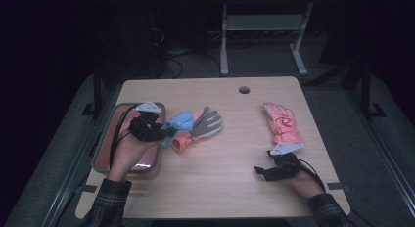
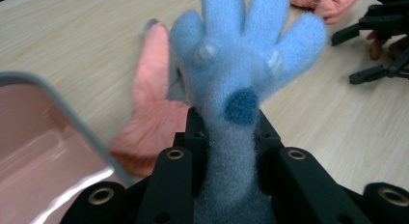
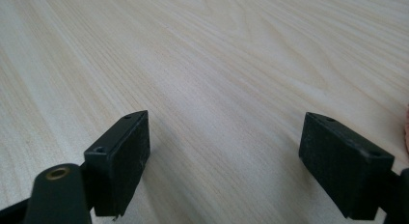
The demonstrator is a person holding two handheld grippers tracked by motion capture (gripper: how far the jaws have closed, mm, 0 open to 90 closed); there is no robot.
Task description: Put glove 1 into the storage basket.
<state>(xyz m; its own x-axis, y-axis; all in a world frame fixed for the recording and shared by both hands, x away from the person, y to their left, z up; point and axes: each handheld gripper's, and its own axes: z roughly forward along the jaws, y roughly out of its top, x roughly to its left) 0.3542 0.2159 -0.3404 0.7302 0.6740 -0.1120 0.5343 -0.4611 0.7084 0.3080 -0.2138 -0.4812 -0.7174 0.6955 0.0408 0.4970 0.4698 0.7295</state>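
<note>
A fluffy light-blue glove (image 2: 241, 64) stands up between the jaws of my left gripper (image 2: 231, 156), which is shut on its cuff; the glove (image 1: 180, 121) hangs just right of the tray, with the left gripper (image 1: 164, 133) by the tray's right rim. Under it lies a pink and grey glove (image 1: 198, 129), also seen as a pink glove (image 2: 154, 113). Another pink glove (image 1: 283, 123) lies at the right of the table. My right gripper (image 1: 263, 172) rests low near the front right, its jaws open over bare wood (image 3: 226, 151).
A pink tray (image 1: 128, 158) with a grey rim sits at the table's left edge; its corner (image 2: 43, 137) is close under my left gripper. A round cable hole (image 1: 244, 89) is at the table's far side. A desk frame stands on the floor beyond.
</note>
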